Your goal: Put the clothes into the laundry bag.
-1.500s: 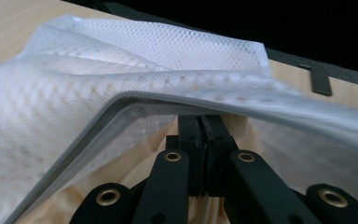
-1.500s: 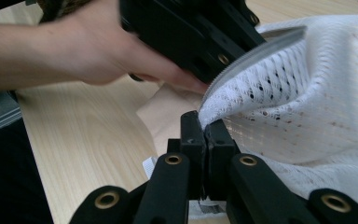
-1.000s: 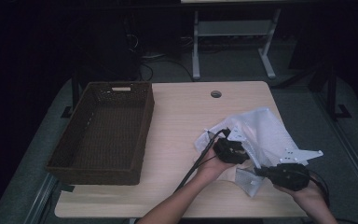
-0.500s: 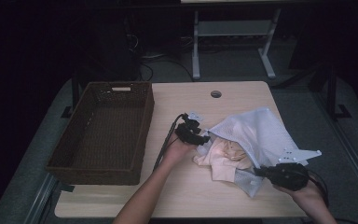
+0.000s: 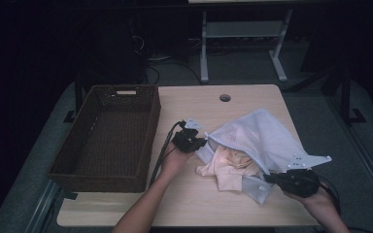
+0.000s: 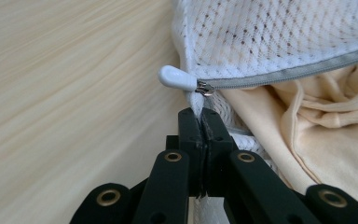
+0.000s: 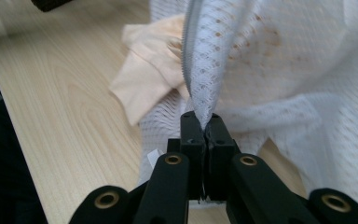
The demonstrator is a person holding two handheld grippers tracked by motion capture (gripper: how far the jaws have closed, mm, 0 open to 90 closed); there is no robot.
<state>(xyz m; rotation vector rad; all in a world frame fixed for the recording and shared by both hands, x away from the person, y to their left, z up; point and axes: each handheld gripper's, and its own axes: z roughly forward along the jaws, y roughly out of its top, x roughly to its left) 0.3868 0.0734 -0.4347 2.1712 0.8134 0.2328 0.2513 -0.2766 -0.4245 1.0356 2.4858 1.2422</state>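
Dim floor and metal table legs surround a pale wood-grain tabletop, where a dark brown woven rectangular basket sits at the left. To its right lies a white mesh zippered laundry bag, with a peach-coloured soft garment spilling from its open mouth onto the wood. The left gripper has its jaws pressed together on the bag's mesh edge just below the white teardrop zipper pull, while the right gripper pinches a fold of the mesh beside the grey zipper tape. Holding the mouth at two separated points probably keeps it stretched apart so the garment can slide through. The bag looks thin, limp and see-through, its fine holes showing the garment's warm tint behind; its far side is puffed up in loose folds.
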